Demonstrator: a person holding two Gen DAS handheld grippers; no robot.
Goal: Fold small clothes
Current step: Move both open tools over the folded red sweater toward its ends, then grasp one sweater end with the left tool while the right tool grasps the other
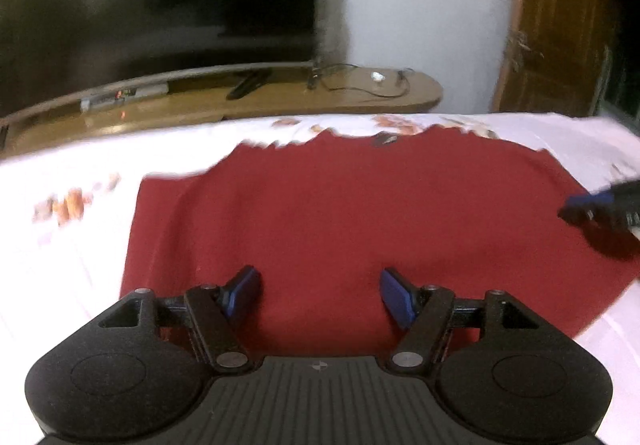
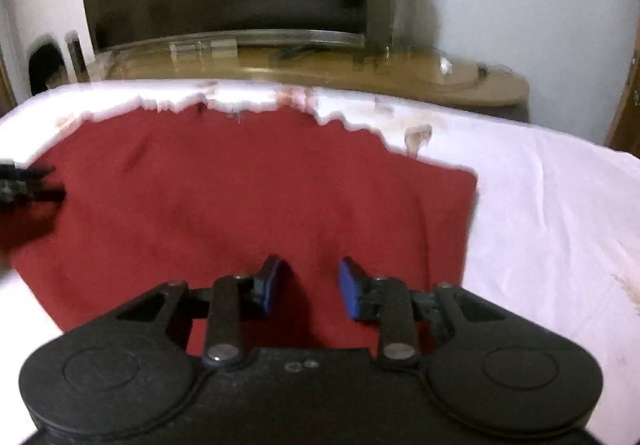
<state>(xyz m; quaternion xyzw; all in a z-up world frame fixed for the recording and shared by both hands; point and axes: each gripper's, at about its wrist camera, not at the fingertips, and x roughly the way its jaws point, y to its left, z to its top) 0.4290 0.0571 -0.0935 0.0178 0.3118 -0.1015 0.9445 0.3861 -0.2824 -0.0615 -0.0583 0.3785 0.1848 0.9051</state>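
One red cloth (image 1: pixel 360 213) lies spread flat on the white sheet (image 1: pixel 80 165), filling the middle of both views, its far edge toward the TV (image 1: pixel 160 5) at 12 o'clock. Left gripper (image 1: pixel 320 291) hangs over the near hem, jaws wide apart, nothing between them but open air above the fabric. Right gripper (image 2: pixel 310 285) sits over its own near stretch of the cloth (image 2: pixel 240 185), jaws parted more narrowly, and they too grip nothing that I can see; whether the tips touch the fabric is lost in the blur.

Each one shows up in the other's view: the right at 3 o'clock for the left camera, the left at 9 o'clock for the right.

The job here looks like picking up the near edge. To do it cleanly, both should come down on the hem itself, well apart, pinch one layer only, then lift together and carry it level toward 12 o'clock so the fold lands straight.

Count: one cloth, two grippers, one TV, one wooden stand (image 2: pixel 440 85).
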